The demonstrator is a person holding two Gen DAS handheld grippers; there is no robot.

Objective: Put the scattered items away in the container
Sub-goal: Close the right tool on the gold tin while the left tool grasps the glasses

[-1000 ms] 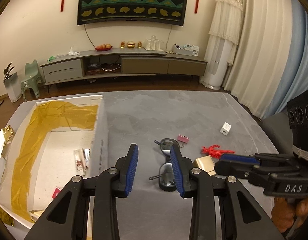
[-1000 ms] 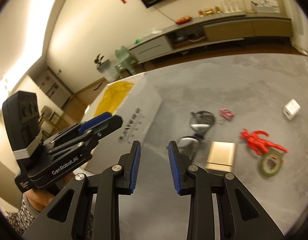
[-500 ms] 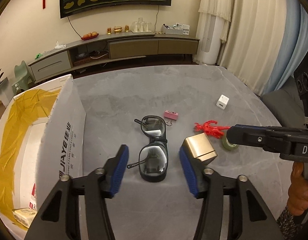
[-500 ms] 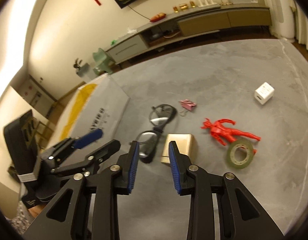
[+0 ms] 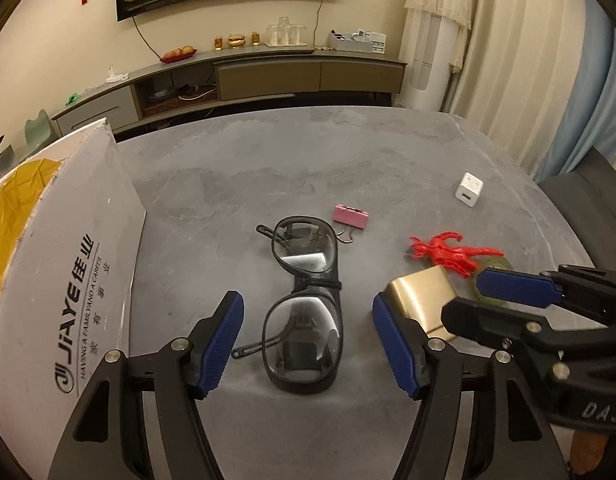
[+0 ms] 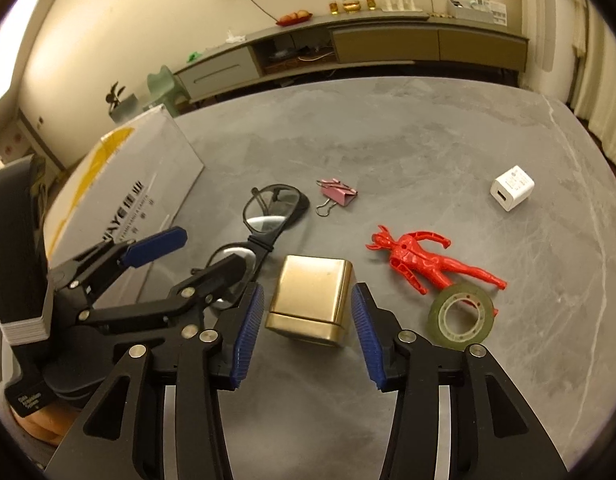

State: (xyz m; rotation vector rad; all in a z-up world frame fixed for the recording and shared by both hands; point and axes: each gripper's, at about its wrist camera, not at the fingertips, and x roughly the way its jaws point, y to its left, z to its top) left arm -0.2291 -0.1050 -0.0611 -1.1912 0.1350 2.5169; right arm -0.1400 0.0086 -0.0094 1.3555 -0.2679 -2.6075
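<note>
Left wrist view: the left gripper (image 5: 308,340) is spread wide either side of the glasses (image 5: 304,304) on the grey table (image 5: 327,168); contact looks unlikely. The box (image 5: 64,280) stands at left.

Right wrist view: the right gripper (image 6: 308,320) is spread wide, straddling the gold tin (image 6: 311,296). Near it lie a red figure (image 6: 423,260), tape (image 6: 461,316), clip (image 6: 337,194) and charger (image 6: 511,188).

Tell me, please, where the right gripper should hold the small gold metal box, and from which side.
Grip the small gold metal box across its two flat side walls, coming down from above and the near side. The open right gripper already straddles those walls, and they look parallel. The black-framed glasses lie close on the left.
</note>
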